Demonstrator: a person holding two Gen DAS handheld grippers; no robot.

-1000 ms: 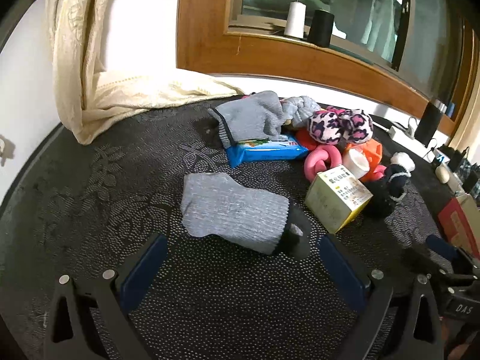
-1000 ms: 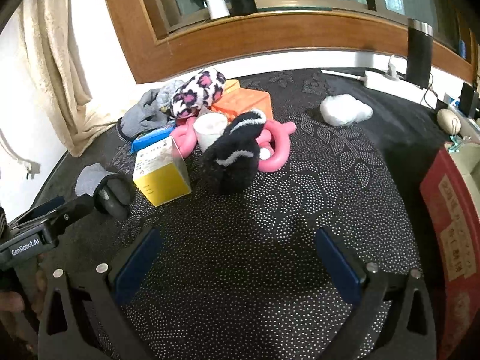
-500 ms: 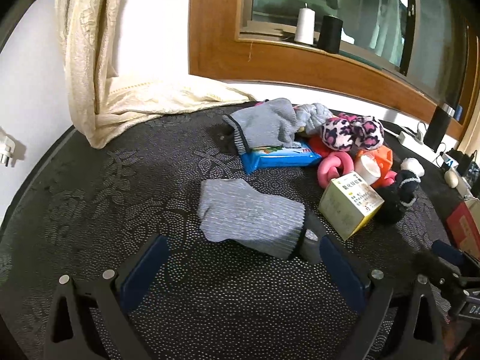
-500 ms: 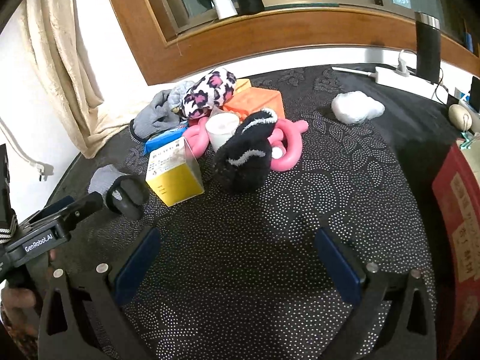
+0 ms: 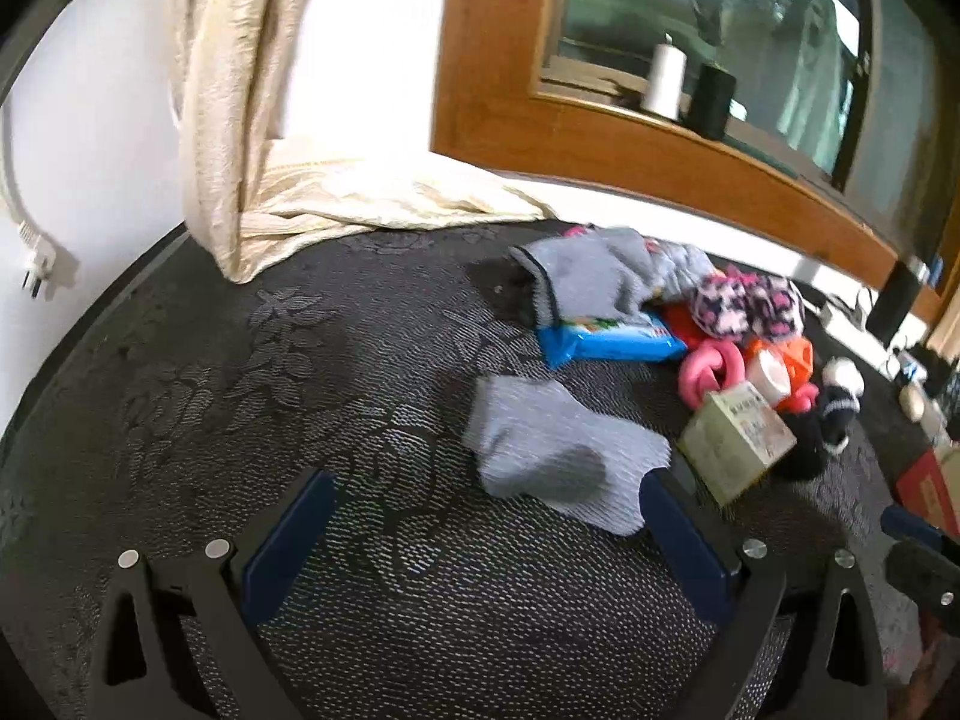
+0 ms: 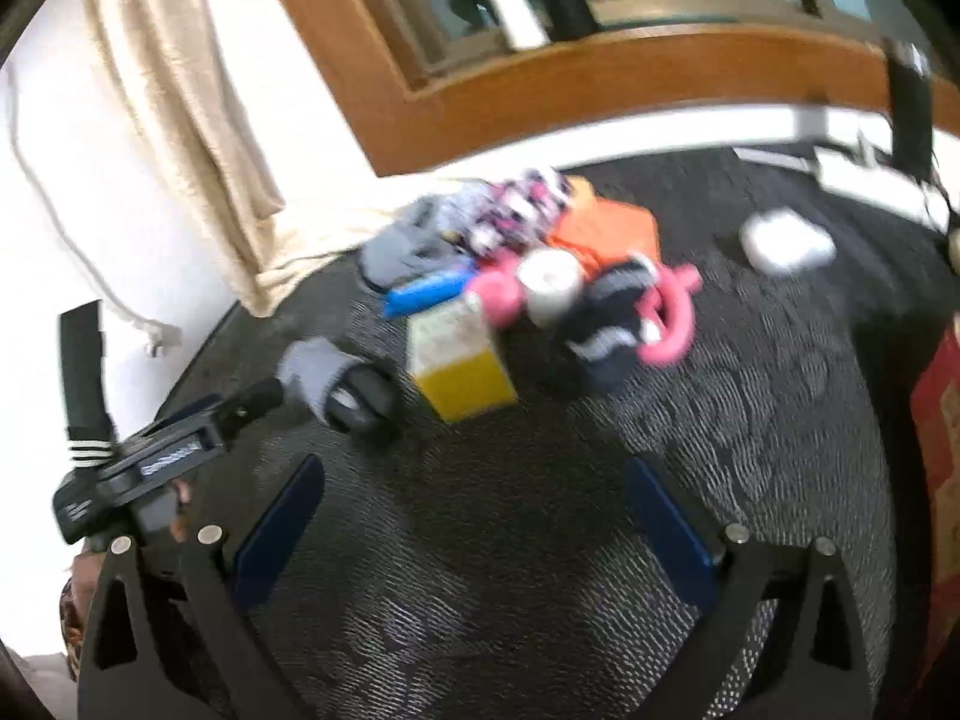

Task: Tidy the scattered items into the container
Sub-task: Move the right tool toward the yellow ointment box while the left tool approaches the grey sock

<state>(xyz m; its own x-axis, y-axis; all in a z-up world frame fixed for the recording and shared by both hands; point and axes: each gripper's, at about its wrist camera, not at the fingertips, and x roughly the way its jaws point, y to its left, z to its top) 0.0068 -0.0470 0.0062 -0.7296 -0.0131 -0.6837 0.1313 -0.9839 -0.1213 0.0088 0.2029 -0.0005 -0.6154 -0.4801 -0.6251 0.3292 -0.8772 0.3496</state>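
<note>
Left wrist view: the left claw (image 5: 480,534) gapes wide and empty above the table (image 5: 240,372), the grey sock (image 5: 558,462) just ahead. The right claw (image 6: 474,522) is likewise wide and empty. No container is clearly visible; a hasty, blurred grab could snag the yellow box (image 5: 738,438) beside the sock.

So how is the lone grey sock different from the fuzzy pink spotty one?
The plain grey knitted sock lies flat and alone on the dark tablecloth; the fluffy pink, black and white spotted sock sits bunched on the pile. The grey one lies nearer the left gripper. Both are soft.
</note>
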